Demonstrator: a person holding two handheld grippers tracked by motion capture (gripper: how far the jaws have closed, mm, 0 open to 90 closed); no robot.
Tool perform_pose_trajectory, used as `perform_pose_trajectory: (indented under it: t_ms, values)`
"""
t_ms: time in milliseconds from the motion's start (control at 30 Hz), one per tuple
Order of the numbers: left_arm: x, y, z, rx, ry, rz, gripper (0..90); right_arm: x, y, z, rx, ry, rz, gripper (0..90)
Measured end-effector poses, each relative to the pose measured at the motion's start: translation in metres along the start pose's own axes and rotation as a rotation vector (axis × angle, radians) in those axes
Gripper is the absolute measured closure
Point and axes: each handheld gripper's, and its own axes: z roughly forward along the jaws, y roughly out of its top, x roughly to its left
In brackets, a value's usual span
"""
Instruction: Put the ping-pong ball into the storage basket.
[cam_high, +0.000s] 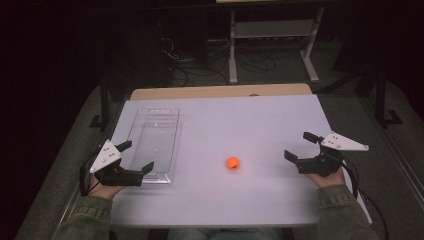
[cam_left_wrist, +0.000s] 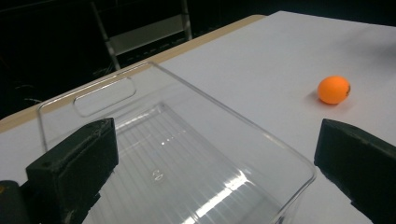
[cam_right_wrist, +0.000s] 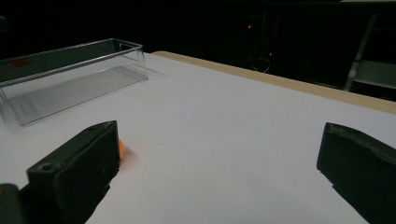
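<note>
**nothing gripped yet, ball waits mid-worktop**

both the left gripper (cam_high: 136, 156) and the right gripper (cam_high: 299, 146) have fingers spread wide, empty. the orange ball (cam_high: 232, 162) lies between them, beside the clear tray (cam_high: 172, 145). likely next: right gripper closes on it.

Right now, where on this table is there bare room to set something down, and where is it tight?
The widest bare patch runs from the clear tray across to the table's far right edge, beyond the orange ball. The near strip between both grippers is also free. It is tight at the tray's near end, where the open left gripper straddles its corner.
</note>
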Motion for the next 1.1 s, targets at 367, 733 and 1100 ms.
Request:
perform_pose_trajectory:
  t_ms: [367, 733, 1100]
  values:
    - [0.0, 0.02, 0.008, 0.021, -0.045, 0.03, 0.0, 0.0, 0.0, 0.0, 0.005, 0.005, 0.003, 0.0]
    - [-0.003, 0.037, 0.019, 0.043, -0.081, 0.075, 0.0, 0.0, 0.0, 0.001, 0.009, 0.01, 0.003, 0.0]
    - [-0.003, 0.05, 0.027, 0.058, -0.102, 0.095, 0.0, 0.0, 0.0, 0.001, 0.009, 0.011, 0.004, 0.0]
